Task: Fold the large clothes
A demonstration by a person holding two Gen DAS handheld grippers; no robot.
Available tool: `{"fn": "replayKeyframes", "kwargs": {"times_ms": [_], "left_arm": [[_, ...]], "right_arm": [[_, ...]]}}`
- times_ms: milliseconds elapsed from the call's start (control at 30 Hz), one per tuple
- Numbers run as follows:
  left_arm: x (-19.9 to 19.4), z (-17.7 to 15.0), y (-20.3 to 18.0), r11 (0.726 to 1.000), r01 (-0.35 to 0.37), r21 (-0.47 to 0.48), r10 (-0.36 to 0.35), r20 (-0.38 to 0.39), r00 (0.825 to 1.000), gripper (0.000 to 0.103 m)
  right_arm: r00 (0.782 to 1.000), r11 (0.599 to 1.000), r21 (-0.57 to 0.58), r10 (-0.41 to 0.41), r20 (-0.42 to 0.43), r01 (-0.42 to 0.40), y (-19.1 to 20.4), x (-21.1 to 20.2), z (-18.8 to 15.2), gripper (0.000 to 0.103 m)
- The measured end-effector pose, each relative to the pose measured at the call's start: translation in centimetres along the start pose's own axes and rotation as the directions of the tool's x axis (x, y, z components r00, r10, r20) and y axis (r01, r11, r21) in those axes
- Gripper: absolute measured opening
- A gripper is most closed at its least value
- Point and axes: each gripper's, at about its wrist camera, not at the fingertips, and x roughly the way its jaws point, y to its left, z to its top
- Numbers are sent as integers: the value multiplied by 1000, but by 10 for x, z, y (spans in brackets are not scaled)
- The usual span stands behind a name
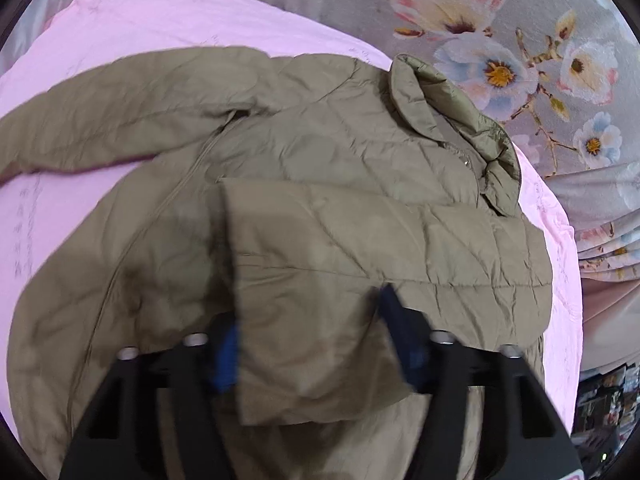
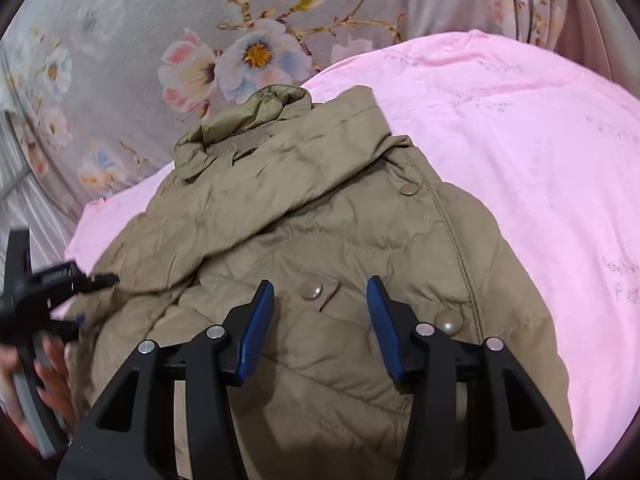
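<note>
Nearest, in the right wrist view: right gripper (image 2: 320, 292) with jaws released, blue pads apart, nothing between them, poised just over the front of the jacket (image 2: 320, 220) beside a snap button (image 2: 312, 290). In the left wrist view: left gripper (image 1: 312, 320) low over the same olive quilted jacket (image 1: 320, 140), a folded sleeve (image 1: 340, 260) lying between and partly over its jaws; cannot tell whether clenched on it or merely around it. At the left edge of the right wrist view, that left gripper again (image 2: 60, 292), held by a hand (image 2: 48, 368) at the jacket's side; white lettering on its body, too blurred to read. Beneath it all, a pink bed cover (image 1: 120, 20), soft and gently wrinkled, with the jacket spread front up across it, one sleeve (image 1: 100, 120) stretched out sideways, collar (image 2: 248, 120) standing up at the far end. Faint printed marks scattered over the pink, not legible. Farther off, grey cloth with large pink, white and blue flowers (image 1: 480, 20), hanging in folds at one side. Dark clutter (image 1: 600, 392) at the lower right edge of the left wrist view, too small to make out.
</note>
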Motion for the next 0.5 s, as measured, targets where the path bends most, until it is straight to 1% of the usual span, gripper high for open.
{"fn": "replayKeyframes", "kwargs": {"times_ms": [33,67,100,133,167,200,233,300,367,467,500], "left_arm": [[1,7,-4,999,18,29,-18,13,1000,17],[3,15,-7,998,34,55,-35,16,999,7],[2,21,-8,997,36,67,-38,31,999,6],[-1,27,-10,996,22,87,-27,56,998,5],[-5,32,-14,993,-14,120,3,94,996,5],[-7,34,-18,989,-40,143,24,115,993,5],[-8,34,-20,983,-66,168,44,131,990,5],[-3,30,-16,979,-82,185,60,119,991,4],[8,23,-7,980,-94,177,78,92,993,4],[15,13,5,981,-105,165,91,88,992,4],[15,11,7,981,-105,163,91,91,992,5]], "right_arm": [[1000,1000,-11,-4,0,4,1,-1,-2,48],[1000,1000,-15,-5,-2,5,2,0,-2,48],[1000,1000,-14,-5,-6,5,2,0,-2,48],[1000,1000,-14,-7,-12,7,2,1,-1,49],[1000,1000,-14,-8,-22,8,2,1,1,50],[999,1000,-9,-4,-35,4,4,2,4,50],[998,1000,15,22,-52,-21,4,2,10,50],[994,994,70,93,-53,-89,6,0,23,50],[992,990,87,117,-37,-114,15,1,38,50],[995,995,-6,98,-21,-98,44,15,52,50],[996,995,-37,87,-23,-88,52,22,54,49]]}}
